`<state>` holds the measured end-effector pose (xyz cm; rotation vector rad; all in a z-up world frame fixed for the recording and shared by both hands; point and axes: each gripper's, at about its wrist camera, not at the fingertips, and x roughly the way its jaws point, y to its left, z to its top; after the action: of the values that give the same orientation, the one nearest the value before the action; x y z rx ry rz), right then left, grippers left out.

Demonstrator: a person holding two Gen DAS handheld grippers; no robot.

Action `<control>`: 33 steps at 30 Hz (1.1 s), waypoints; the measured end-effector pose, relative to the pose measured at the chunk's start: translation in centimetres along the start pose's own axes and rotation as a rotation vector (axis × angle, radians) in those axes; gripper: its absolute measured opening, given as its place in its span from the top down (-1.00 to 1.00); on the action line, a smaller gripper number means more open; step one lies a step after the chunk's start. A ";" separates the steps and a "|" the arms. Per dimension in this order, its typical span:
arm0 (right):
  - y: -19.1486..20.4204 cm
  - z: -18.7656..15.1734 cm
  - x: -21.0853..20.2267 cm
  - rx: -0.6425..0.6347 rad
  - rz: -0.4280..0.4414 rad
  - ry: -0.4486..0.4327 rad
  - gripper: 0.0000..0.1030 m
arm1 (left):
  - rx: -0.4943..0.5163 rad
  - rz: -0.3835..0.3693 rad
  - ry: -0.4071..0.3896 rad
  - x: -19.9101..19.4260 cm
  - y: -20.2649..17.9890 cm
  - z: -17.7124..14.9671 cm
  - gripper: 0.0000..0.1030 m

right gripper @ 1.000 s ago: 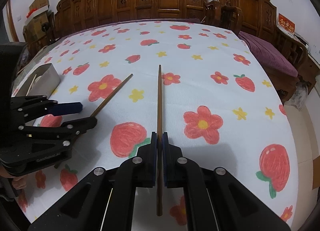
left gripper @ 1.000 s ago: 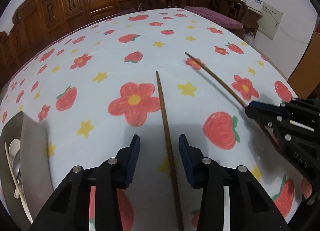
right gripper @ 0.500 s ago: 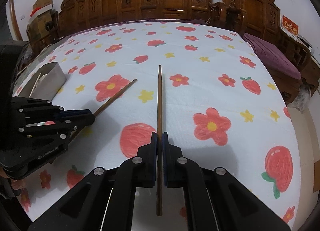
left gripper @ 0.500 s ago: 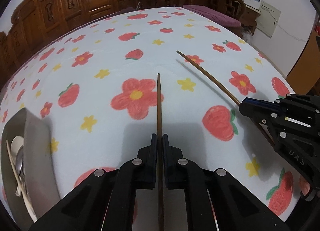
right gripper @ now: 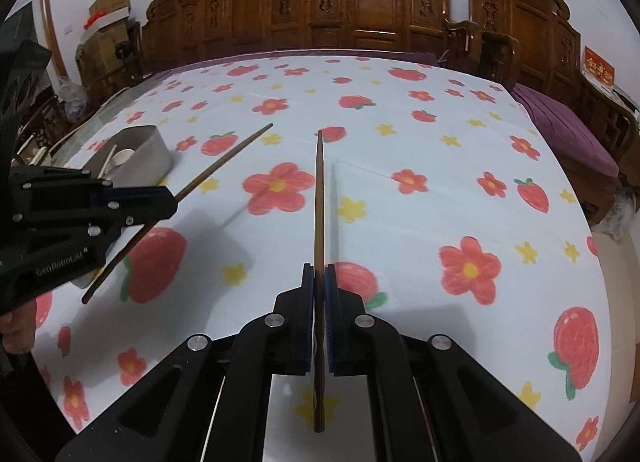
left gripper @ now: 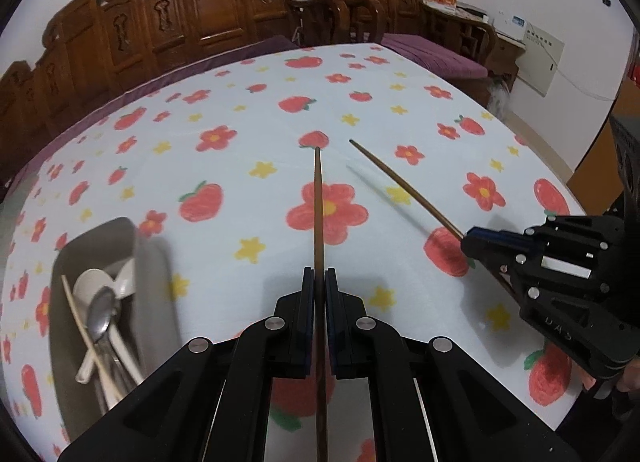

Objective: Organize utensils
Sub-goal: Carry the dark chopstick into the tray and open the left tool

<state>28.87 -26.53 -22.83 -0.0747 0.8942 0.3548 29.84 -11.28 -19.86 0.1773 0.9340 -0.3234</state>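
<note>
In the left wrist view, the left gripper (left gripper: 319,282) has its fingers clamped on a dark wooden chopstick (left gripper: 318,202), which runs straight ahead above the flowered tablecloth (left gripper: 240,182) of the table. Toward the table's left edge sits a grey metal tray (left gripper: 154,262) holding white spoons (left gripper: 94,282), a steel spoon (left gripper: 100,312) and a pale chopstick (left gripper: 80,318). At the right, the right gripper (left gripper: 466,240) comes in, fingers closed on a second chopstick (left gripper: 400,182) that slants over the cloth and casts a shadow. Nothing lies between the left gripper and the tray.

The right wrist view shows that second chopstick (right gripper: 319,202) pinched between the right gripper's (right gripper: 319,282) fingers, its butt end sticking out behind them. Here the tray (right gripper: 154,154) lies near the far left edge, partly hidden by the left gripper (right gripper: 174,202). Only this view shows the first chopstick's (right gripper: 224,160) rear end jutting out below that gripper, and cardboard boxes (right gripper: 110,2) beyond the carved wooden chairs (right gripper: 360,2).
</note>
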 end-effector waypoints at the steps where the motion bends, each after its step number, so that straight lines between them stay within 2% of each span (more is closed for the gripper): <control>1: 0.2 0.0 -0.1 -0.002 0.004 -0.002 0.88 | -0.003 0.001 -0.003 -0.3 0.2 0.0 0.92; 12: 3.5 0.4 -1.8 -0.043 0.049 -0.046 0.88 | -0.042 0.035 -0.031 -2.9 3.3 -0.4 0.92; 22: 5.4 0.6 -2.2 -0.086 0.069 -0.067 0.88 | -0.111 0.061 -0.062 -5.6 8.7 -1.3 0.91; 33: 6.0 0.5 -2.3 -0.094 0.075 -0.071 0.88 | -0.190 0.117 -0.046 -5.2 13.8 -2.9 0.91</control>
<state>25.92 -21.42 -20.23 -0.1141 0.8111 0.4670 29.55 3.52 -17.20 0.0492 0.8991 -0.1291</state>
